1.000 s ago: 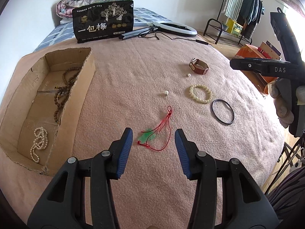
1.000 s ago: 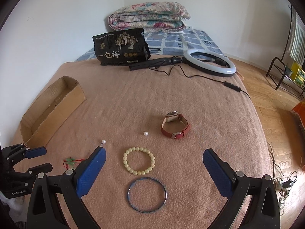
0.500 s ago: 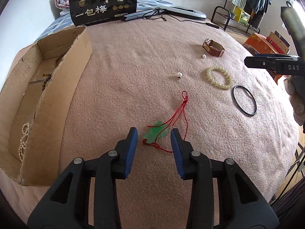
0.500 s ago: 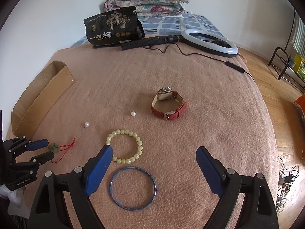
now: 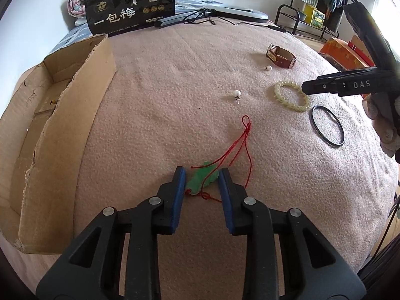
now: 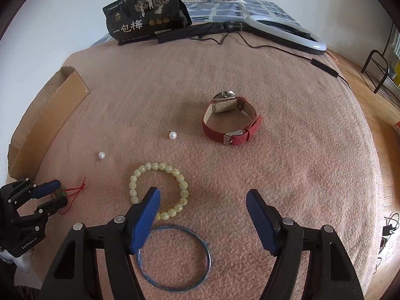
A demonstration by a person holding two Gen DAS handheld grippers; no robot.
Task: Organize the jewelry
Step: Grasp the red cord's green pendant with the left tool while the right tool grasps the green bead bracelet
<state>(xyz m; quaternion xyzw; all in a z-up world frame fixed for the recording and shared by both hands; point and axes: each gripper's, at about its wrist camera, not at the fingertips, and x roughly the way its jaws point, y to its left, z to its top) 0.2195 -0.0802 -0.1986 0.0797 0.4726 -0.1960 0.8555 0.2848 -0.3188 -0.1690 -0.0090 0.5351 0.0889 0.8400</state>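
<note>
The left claw (image 5: pixel 202 175) has been closing around the green charm (image 5: pixel 201 178) on its red string (image 5: pixel 243 140) but is not squeezing it yet, likely to carry it to the cardboard box (image 5: pixel 75 115) beside it, where jewelry goes.

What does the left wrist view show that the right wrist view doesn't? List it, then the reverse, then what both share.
Only the left wrist view: inside of the cardboard box, a clothes rack, and the green pendant between the left hand-held gripper jaws, which have been closing.

Only the right wrist view: the whole ring light.

Both: watch, bead bracelet, bangle, two pearls, black bag.
</note>
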